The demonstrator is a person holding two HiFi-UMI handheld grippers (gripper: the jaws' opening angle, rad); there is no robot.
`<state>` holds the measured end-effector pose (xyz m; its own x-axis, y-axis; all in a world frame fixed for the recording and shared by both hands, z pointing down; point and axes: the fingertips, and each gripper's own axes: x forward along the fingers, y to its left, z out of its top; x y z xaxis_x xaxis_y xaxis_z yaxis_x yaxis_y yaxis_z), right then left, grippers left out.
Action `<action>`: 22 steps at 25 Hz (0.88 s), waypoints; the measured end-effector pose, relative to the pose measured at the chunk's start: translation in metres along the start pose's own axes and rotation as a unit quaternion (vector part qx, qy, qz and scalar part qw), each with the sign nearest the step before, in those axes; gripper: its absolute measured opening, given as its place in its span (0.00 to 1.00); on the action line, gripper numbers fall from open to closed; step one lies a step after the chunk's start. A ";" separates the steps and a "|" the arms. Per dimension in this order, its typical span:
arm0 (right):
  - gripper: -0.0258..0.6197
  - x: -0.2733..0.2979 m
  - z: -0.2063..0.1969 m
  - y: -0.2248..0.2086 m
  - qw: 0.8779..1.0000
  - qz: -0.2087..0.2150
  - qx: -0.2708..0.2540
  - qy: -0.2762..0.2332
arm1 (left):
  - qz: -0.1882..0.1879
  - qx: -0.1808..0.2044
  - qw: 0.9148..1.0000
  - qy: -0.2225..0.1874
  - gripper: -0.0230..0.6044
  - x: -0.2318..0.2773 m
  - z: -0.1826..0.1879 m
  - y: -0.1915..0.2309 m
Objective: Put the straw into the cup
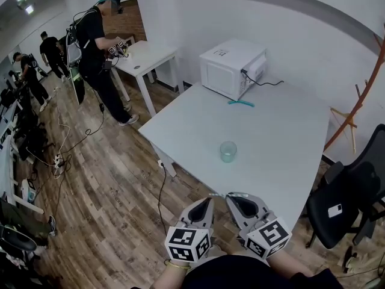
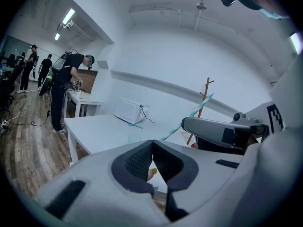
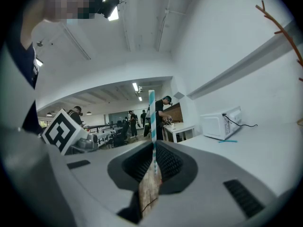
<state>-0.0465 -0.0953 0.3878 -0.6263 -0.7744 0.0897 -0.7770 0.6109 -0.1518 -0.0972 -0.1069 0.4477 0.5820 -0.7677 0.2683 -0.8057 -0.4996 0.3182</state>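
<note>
Presently clamped between the closed jaws of the right gripper (image 3: 154,145): teal-and-white striped straw (image 3: 151,110), crossing the pads with its long part standing upright above them. Alongside it, left gripper (image 2: 152,144) with jaws together on nothing. Both grippers short of the near edge of the white table (image 1: 283,131) in the head view. Clear cup (image 1: 228,151) upright on the table, well apart from both grippers, between them and the microwave (image 1: 231,70). Teal stick-like item (image 1: 240,103) just in front of the microwave.

Judged risks from this position:
- Pivoting or slipping of the thin straw in so narrow a pinch during the reach.
- Kinking or flattening under too hard a squeeze.
- Missing the small rim, given the long free end and the wobble of its tip.
- Knocking over the light cup by a sideways strike from straw tip or jaw.
- Tipping of the cup after release, under a tall straw leaning on one side of the rim.
</note>
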 end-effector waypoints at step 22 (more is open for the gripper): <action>0.10 0.053 0.006 -0.055 1.000 0.003 -0.006 0.011 | 0.017 -0.013 1.000 -0.007 0.07 0.057 0.024 0.037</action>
<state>-0.0363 -0.1708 0.3948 -0.6325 -0.7666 0.1103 -0.7735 0.6180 -0.1407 -0.0960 -0.1790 0.4529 0.5525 -0.7897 0.2666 -0.8218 -0.4627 0.3326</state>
